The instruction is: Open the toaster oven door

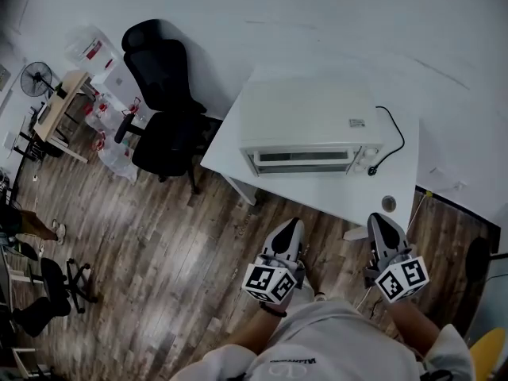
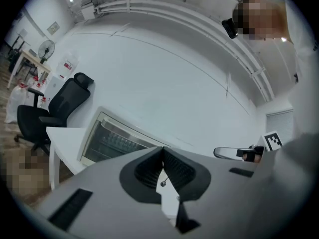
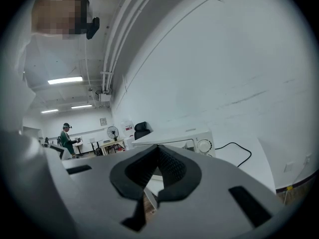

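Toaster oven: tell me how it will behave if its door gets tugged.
The toaster oven looks boxy and wide-based, so it probably won't tip. It seems loose on the smooth white table, so it may slide forward. Its cord lies slack, likely offering little restraint.

— Left of the white tabletop point(image 1: 226, 149)?
— Black office chair point(image 1: 163, 101), just beside. Farther left, a standing fan point(image 1: 36, 78) by a wooden desk point(image 1: 62, 101).
— On the right?
— Black cord point(image 1: 402, 139), curling across the tabletop.
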### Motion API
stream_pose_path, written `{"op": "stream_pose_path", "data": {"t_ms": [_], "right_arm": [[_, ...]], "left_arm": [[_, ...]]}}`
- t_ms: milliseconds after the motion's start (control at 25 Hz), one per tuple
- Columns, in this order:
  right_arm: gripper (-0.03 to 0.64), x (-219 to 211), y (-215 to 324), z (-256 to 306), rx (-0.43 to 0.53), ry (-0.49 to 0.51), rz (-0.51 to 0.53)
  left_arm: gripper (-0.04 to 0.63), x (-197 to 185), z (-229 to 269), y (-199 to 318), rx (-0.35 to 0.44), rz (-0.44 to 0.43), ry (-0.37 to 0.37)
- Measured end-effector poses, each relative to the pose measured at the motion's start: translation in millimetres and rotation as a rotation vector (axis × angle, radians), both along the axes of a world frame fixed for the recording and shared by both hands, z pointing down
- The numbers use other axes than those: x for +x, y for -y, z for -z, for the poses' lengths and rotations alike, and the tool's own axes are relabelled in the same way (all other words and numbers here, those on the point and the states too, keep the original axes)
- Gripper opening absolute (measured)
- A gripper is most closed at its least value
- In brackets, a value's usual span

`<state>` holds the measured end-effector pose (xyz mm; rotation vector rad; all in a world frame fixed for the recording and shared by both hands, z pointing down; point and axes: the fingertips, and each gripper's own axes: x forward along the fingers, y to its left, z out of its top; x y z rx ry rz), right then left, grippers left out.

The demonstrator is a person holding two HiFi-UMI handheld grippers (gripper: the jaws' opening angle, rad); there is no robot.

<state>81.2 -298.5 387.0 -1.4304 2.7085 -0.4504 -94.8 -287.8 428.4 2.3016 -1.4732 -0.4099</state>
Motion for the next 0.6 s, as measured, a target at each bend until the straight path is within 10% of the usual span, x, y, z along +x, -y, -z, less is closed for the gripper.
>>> {"op": "stream_pose_path", "data": {"t_ms": [600], "right_arm": [[0.017, -56, 73, 7, 0.033, -0.056, 0.03]], "left_arm": [[0.014, -11, -16, 80, -0.068, -0.045, -0.307]]}}
